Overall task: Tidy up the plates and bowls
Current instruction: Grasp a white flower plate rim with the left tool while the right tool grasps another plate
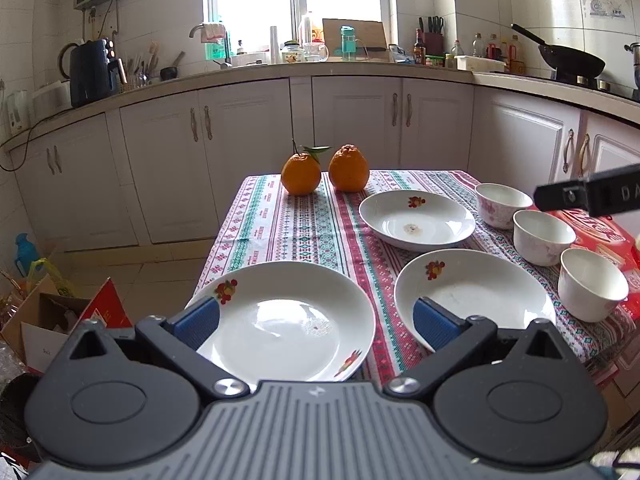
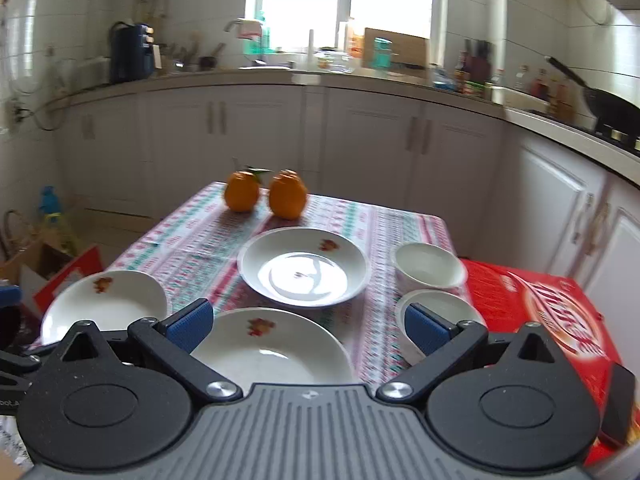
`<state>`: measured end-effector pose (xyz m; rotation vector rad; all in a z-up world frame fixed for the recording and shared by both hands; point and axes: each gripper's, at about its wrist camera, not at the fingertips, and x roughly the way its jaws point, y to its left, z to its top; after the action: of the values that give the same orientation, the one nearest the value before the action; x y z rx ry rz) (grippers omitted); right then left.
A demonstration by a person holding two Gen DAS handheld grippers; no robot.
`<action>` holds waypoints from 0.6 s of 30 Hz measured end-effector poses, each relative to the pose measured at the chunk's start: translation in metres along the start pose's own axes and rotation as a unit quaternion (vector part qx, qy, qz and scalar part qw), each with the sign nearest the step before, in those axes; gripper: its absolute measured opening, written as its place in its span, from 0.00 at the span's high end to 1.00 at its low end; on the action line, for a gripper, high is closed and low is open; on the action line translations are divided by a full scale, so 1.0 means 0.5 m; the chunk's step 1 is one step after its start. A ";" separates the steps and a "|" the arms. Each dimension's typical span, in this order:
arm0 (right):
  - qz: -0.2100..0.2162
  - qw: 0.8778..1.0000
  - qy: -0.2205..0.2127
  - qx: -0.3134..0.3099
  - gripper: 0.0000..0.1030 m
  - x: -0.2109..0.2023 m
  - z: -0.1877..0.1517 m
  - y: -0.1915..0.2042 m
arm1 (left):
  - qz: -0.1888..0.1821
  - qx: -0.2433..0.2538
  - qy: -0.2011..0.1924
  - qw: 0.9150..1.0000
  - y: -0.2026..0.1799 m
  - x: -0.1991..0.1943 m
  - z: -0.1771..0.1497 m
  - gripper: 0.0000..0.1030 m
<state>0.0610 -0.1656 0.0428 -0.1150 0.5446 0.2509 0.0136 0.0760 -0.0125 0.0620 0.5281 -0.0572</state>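
Three white plates with fruit prints lie on the patterned tablecloth. In the left wrist view they are the near left plate, the near right plate and the far plate. Three white bowls stand in a row at the right. My left gripper is open above the near left plate, holding nothing. My right gripper is open above the near middle plate, empty. The right wrist view also shows the left plate, the far plate and two bowls.
Two oranges sit at the table's far end. A red carton lies at the right, under the bowls' side. Kitchen cabinets stand beyond the table. Cardboard boxes sit on the floor at left.
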 end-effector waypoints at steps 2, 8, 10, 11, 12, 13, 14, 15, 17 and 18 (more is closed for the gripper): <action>0.040 0.999 0.007 -0.011 0.00 0.029 0.015 0.007 | -0.012 0.007 0.015 1.000 0.025 0.008 -0.018 0.01; 0.135 0.988 0.056 -0.043 0.00 0.131 0.034 0.068 | -0.020 0.033 0.065 0.997 0.073 0.047 -0.080 0.01; 0.164 0.982 0.075 -0.049 0.00 0.163 0.037 0.090 | -0.032 0.024 0.077 0.996 0.089 0.067 -0.091 0.01; 0.182 0.979 0.082 -0.052 0.00 0.178 0.038 0.101 | -0.035 0.022 0.081 0.996 0.094 0.075 -0.095 0.01; 0.194 0.975 0.090 -0.058 0.00 0.196 0.042 0.115 | -0.039 0.021 0.083 0.996 0.100 0.082 -0.099 0.01; 0.202 0.973 0.097 -0.061 0.00 0.213 0.044 0.125 | -0.043 0.023 0.085 0.995 0.105 0.089 -0.101 0.01; 0.211 0.969 0.107 -0.065 0.00 0.231 0.047 0.134 | -0.045 0.024 0.089 0.995 0.109 0.098 -0.103 0.01; 0.220 0.966 0.115 -0.068 0.00 0.248 0.052 0.143 | -0.049 0.025 0.091 0.994 0.114 0.105 -0.105 0.01; 0.235 0.961 0.131 -0.070 0.00 0.286 0.057 0.156 | -0.060 0.024 0.096 0.993 0.120 0.118 -0.107 0.01; 0.245 0.956 0.140 -0.072 0.00 0.308 0.061 0.163 | -0.065 0.023 0.098 0.993 0.124 0.123 -0.108 0.01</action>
<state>0.1814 -0.0501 -0.0157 -0.1580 0.8352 0.7688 0.0440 0.1393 -0.0871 0.0784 0.7272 -0.1925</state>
